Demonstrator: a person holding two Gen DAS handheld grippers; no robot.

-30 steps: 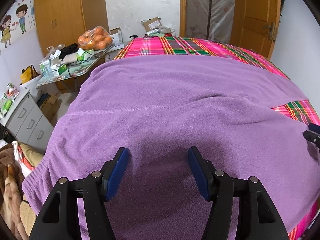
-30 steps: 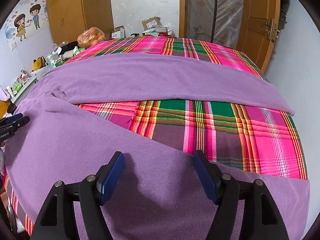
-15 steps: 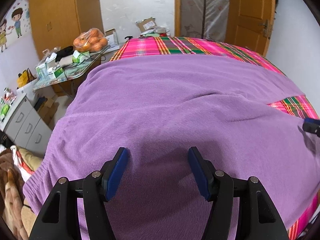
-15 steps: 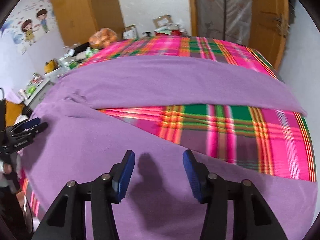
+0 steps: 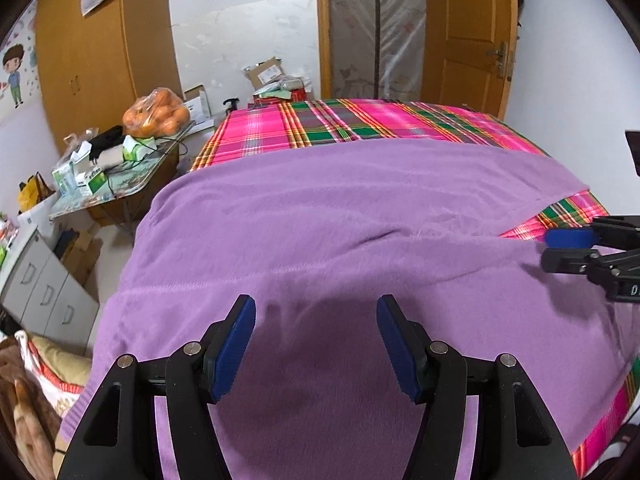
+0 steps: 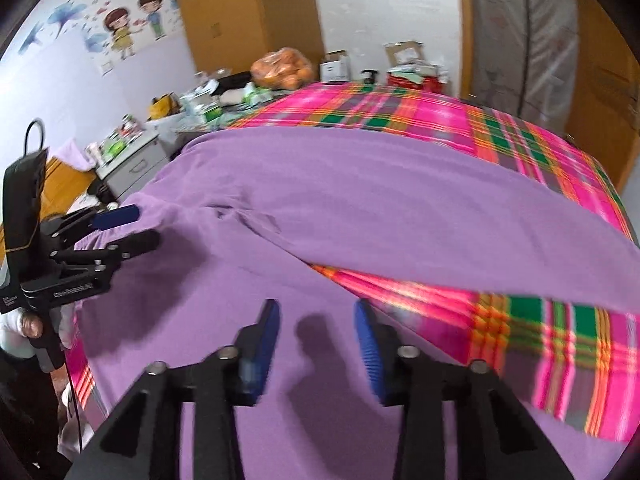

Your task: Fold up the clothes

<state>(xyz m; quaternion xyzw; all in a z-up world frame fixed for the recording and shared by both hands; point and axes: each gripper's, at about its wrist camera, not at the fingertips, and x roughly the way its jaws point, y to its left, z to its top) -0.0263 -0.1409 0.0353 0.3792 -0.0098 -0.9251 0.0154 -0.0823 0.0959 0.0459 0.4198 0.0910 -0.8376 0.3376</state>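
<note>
Purple garment (image 5: 340, 220) lies spread across the plaid bed (image 5: 360, 120), filling the centre and lower frame in both views. Left gripper (image 5: 316, 344) at bottom centre, jaws wide apart above the fabric, nothing clamped. Right gripper (image 6: 316, 344) bottom centre, jaws closing, only fabric beneath, not pinched.

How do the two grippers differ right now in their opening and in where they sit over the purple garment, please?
The left gripper stands wide open, while the right gripper is narrower, its jaws closing with no fabric pinched between them. The left gripper hovers near the waistband end of the purple garment; the right gripper hovers over one leg, near where the two legs fork. Both have blue pads and point down at the garment.
</note>
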